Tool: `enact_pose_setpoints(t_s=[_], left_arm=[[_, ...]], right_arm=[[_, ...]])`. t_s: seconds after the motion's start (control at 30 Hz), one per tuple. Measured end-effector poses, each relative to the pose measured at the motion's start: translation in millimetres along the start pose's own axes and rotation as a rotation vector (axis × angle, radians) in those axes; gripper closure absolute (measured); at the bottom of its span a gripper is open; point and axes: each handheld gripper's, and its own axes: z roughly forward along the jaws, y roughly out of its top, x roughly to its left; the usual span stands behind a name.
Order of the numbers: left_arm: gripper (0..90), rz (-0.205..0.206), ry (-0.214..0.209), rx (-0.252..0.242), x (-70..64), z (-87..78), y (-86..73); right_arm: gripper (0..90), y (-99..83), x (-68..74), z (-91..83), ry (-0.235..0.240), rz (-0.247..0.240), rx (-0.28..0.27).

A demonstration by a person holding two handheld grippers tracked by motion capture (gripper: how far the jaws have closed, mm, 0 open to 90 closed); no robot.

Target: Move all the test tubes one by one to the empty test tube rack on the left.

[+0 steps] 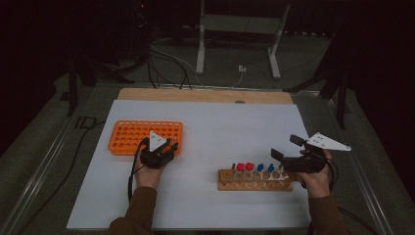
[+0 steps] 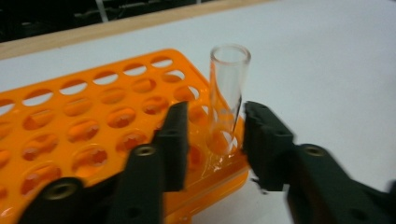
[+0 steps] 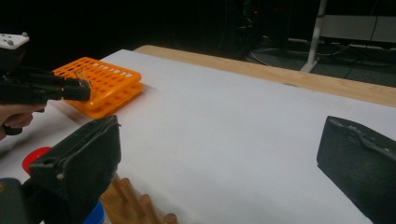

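Left gripper (image 2: 212, 135) stands with its jaws parted around a clear tube (image 2: 227, 93), which sits upright in a corner hole of the orange rack (image 2: 93, 126); the right jaw is at the glass, the left jaw just clear of it. That rack lies toward the table's (image 1: 215, 122) left edge. Right gripper (image 1: 285, 148) hangs wide open and empty above the wooden rack (image 1: 254, 180) near the front right.
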Motion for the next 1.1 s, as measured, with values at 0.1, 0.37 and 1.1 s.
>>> enact_pose_setpoints(t_s=[0.1,0.37,1.1], left_arm=[[43.4,-0.02,0.011,-0.035,0.6,-7.9,3.9],[11.0,-0.08,0.008,-0.098,7.5,-28.8,9.0],[0.4,-0.109,-0.059,-0.165,4.6,-61.7,3.4]], right_arm=[[0.0,-0.5,-0.4,-0.6,0.0,-0.002,0.002],[0.0,-2.8,-2.0,-3.2,0.008,-0.005,0.02],[23.3,-22.1,-1.5,-21.3,0.112,-0.067,0.126]])
